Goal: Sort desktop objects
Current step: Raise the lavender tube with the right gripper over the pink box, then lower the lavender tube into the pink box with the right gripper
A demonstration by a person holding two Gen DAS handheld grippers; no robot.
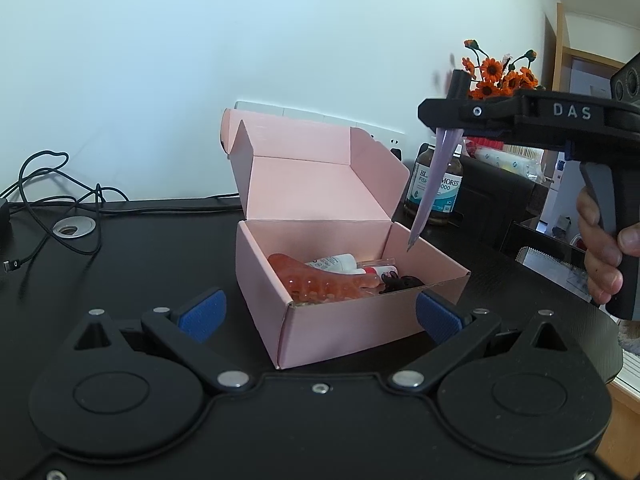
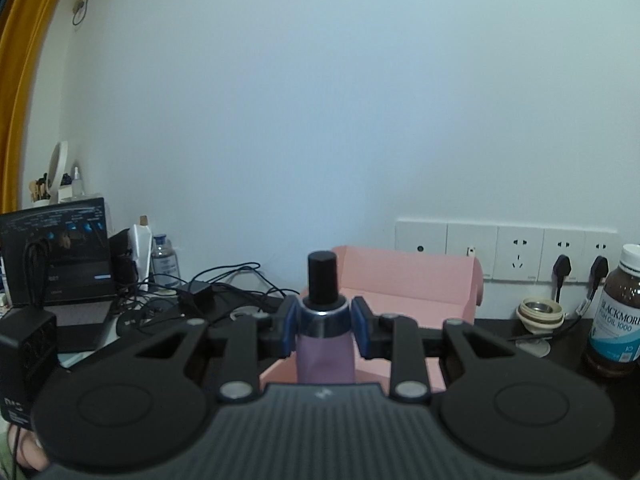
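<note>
Pink box (image 1: 352, 280) is sitting open-topped just ahead of the left hand-held gripper (image 1: 318, 314), mouth unobstructed from above. Its raised lid (image 1: 316, 176) is blocking the far side. The right hand-held gripper (image 1: 452, 128) is hanging a lilac tube (image 1: 430, 184) over the box's right wall. Brown bottle (image 1: 434, 188) is crowding beyond it; cables (image 1: 60, 196) are trailing on the surface (image 1: 140, 260) far left.

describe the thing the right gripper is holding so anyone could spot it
Find the open pink box on the black desk. Hanging above its right wall, shut in the right gripper, is a lilac tube. Unlike the brown bottle behind, it tapers flat and has a black cap.
</note>
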